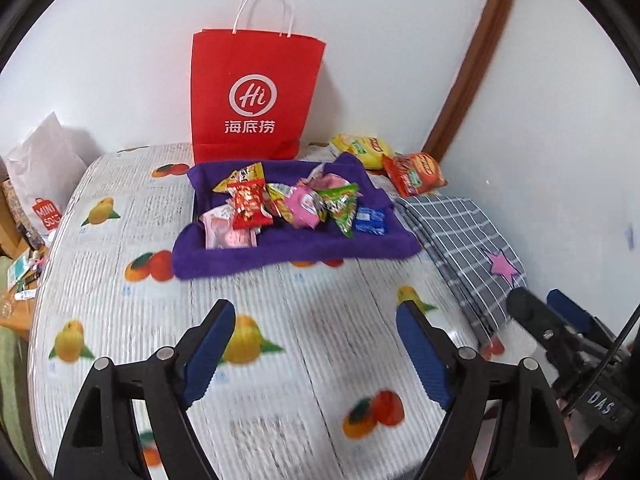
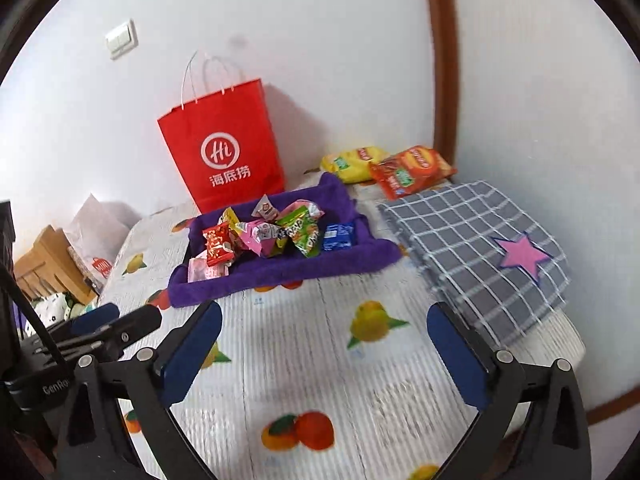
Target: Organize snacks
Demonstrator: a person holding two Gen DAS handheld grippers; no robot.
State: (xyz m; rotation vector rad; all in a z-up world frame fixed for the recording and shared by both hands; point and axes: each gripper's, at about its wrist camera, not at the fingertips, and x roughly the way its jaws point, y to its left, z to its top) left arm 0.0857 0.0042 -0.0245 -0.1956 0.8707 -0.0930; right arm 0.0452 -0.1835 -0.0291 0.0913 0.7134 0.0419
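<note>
A purple cloth tray (image 1: 280, 252) (image 2: 320, 266) sits on the fruit-print table and holds several small snack packets: red (image 1: 250, 206) (image 2: 218, 246), pink (image 1: 304, 206), green (image 1: 342, 206) (image 2: 306, 234), blue (image 1: 370, 216) (image 2: 338, 237). A yellow chip bag (image 1: 362, 148) (image 2: 352, 162) and an orange-red chip bag (image 1: 416, 174) (image 2: 412, 170) lie behind the tray on the right. My left gripper (image 1: 316, 356) is open and empty above the table, in front of the tray. My right gripper (image 2: 324, 356) is open and empty too; it also shows in the left wrist view (image 1: 548, 312).
A red paper bag (image 1: 256, 92) (image 2: 226, 152) stands against the wall behind the tray. A folded grey checked cloth with a pink star (image 1: 472, 240) (image 2: 488, 252) lies at the right. A white bag (image 1: 44, 184) and clutter sit beyond the table's left edge.
</note>
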